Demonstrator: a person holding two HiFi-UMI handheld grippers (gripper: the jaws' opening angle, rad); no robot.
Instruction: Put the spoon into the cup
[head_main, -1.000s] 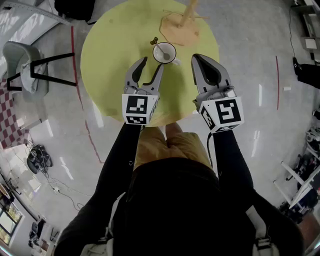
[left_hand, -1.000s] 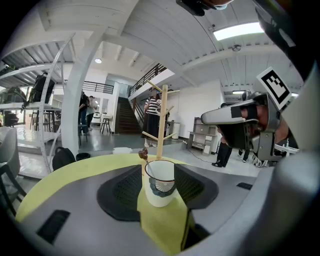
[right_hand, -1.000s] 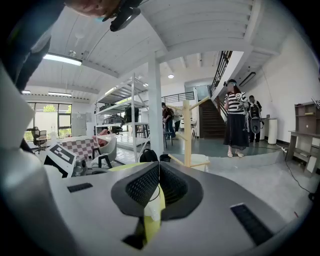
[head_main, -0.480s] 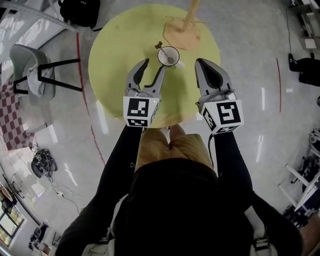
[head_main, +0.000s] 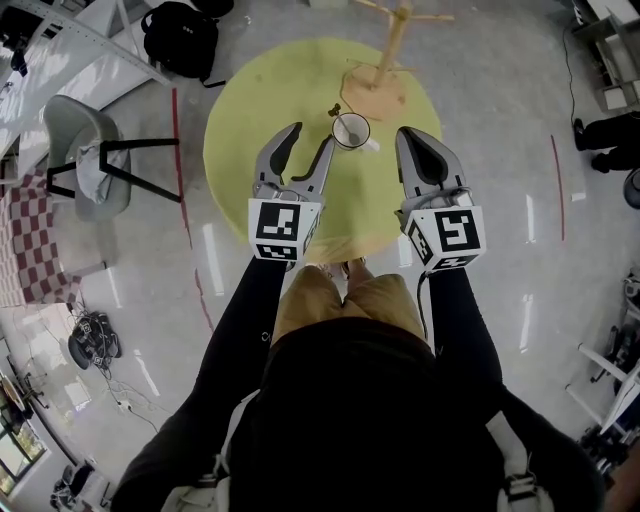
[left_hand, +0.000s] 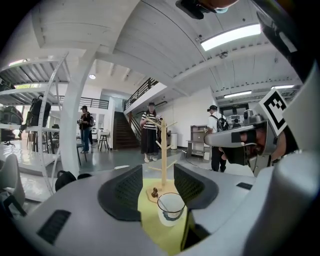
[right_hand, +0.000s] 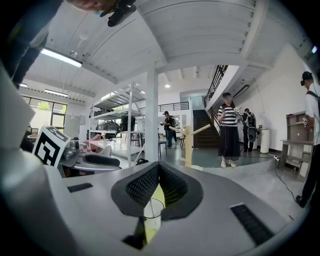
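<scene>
Left claw (head_main: 308, 140): held out ahead, jaws wide apart, gripping nothing. Right claw (head_main: 408, 135): jaws closed, tips meeting, gripping nothing. Both claws point forward, roughly parallel, side by side at about same reach. Left marker cube (head_main: 279, 228) and right marker cube (head_main: 447, 233) face up. Left arm (head_main: 240, 330) and right arm (head_main: 455, 320) in black sleeves, stretched forward, nearly straight.
</scene>
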